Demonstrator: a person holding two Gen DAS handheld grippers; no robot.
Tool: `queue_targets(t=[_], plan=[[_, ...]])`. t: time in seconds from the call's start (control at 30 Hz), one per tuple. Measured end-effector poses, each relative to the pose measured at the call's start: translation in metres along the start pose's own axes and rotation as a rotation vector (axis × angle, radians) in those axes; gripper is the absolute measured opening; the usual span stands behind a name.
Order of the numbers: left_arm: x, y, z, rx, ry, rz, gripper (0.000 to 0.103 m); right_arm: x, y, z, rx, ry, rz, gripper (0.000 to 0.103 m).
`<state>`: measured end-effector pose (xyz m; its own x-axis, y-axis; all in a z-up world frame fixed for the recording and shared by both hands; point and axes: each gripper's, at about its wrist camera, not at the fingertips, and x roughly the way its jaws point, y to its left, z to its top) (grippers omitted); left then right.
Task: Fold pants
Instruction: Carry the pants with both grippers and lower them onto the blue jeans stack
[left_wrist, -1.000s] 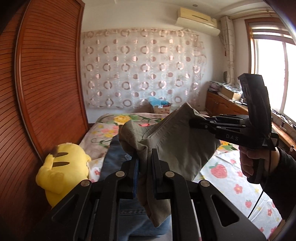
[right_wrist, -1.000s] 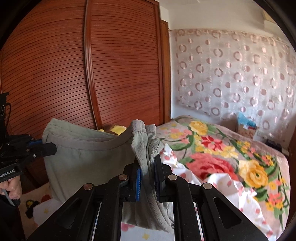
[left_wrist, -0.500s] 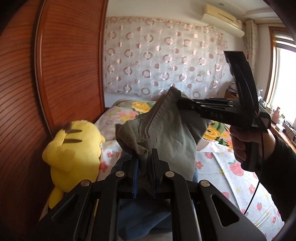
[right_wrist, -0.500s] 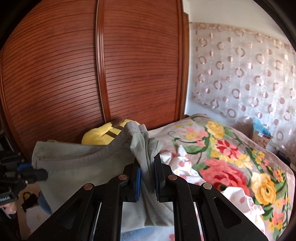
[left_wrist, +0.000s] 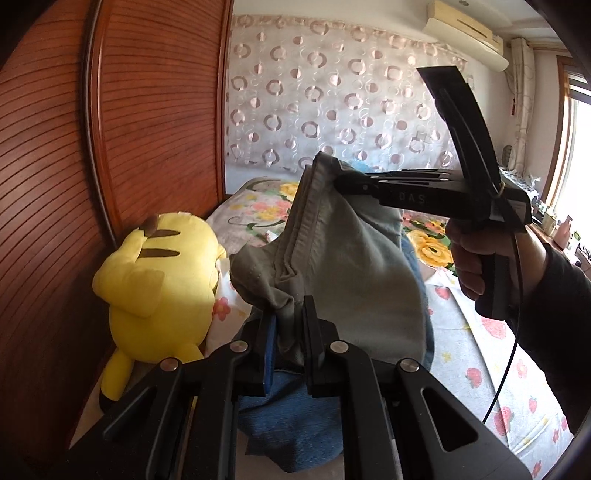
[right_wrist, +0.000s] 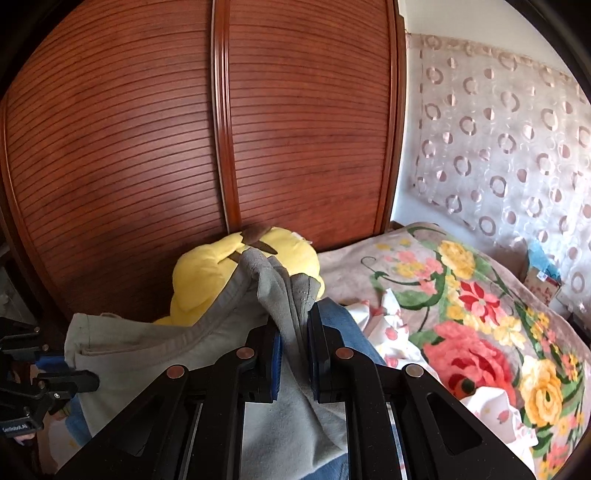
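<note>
Item: pants (left_wrist: 332, 266), grey-green, held off the bed (right_wrist: 461, 295) between your two grippers, slack between them.

Left gripper (left_wrist: 288, 343): nearly closed, pinching a bunched corner of cloth. Right gripper (right_wrist: 295, 343): likewise nearly closed on a gathered edge; in the left view its tip bites the waistband at 12 o'clock of the cloth.

Step in hand, as judged: carrying the held edge over to lay a fold; the fold is not yet set down. Next move calls for both grips to keep hold, drawing the edge taut and level, then lowering it flat onto the bed before either claw lets go. Slack cloth may bunch or fold crooked.

Surroundings:
- Jeans (left_wrist: 295, 417), blue, lying directly under the pants at 6 o'clock in the left view; they occupy the likely landing spot.
- Yellow plush (left_wrist: 159, 277), at 9 o'clock of the pants, against the wardrobe (right_wrist: 184, 147); crowds that side.
- Floral blanket (right_wrist: 443, 288), at 3 o'clock in the right view, rumpled.
- Curtain (left_wrist: 332, 103), at 12 o'clock, well clear.
</note>
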<state>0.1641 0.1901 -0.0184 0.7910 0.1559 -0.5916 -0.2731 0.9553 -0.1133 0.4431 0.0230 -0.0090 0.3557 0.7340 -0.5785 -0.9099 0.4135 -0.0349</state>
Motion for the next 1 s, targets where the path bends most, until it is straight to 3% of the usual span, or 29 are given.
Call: queue_targets(t=[0.13,0.27,0.33,0.43,0.5,0.57,0.6,0.8,1.0], plan=[[0.004,0.002,-0.003,-0.005,0.009,0.004,0.013,0.011,0.001,0.002,0.004,0.015,0.001,0.012],[0.006,0.001,0.0,-0.019,0.024,0.012,0.013,0.018,0.004,0.004,0.002,0.039,-0.018,0.019],[0.005,0.001,0.0,-0.016,0.029,0.014,0.014,0.014,0.003,0.005,0.014,0.039,-0.01,0.034],[-0.001,0.0,0.002,-0.015,0.017,0.016,0.018,0.002,-0.001,0.007,0.029,0.001,-0.003,0.041],[-0.005,0.001,0.005,-0.012,0.002,0.025,0.023,-0.008,-0.003,0.008,0.034,-0.017,-0.024,0.041],[-0.008,0.001,0.007,-0.007,-0.015,0.027,0.043,-0.017,-0.003,0.005,0.041,-0.031,-0.016,0.041],[-0.01,0.0,0.008,-0.004,-0.026,0.024,0.047,-0.022,-0.003,0.004,0.04,-0.037,-0.004,0.041],[-0.001,-0.012,0.01,0.021,-0.009,0.003,0.052,-0.032,-0.007,-0.014,0.054,-0.028,0.054,0.041],[0.022,-0.018,-0.007,0.054,0.066,-0.001,0.052,-0.006,-0.021,-0.016,0.069,0.037,0.032,0.041]])
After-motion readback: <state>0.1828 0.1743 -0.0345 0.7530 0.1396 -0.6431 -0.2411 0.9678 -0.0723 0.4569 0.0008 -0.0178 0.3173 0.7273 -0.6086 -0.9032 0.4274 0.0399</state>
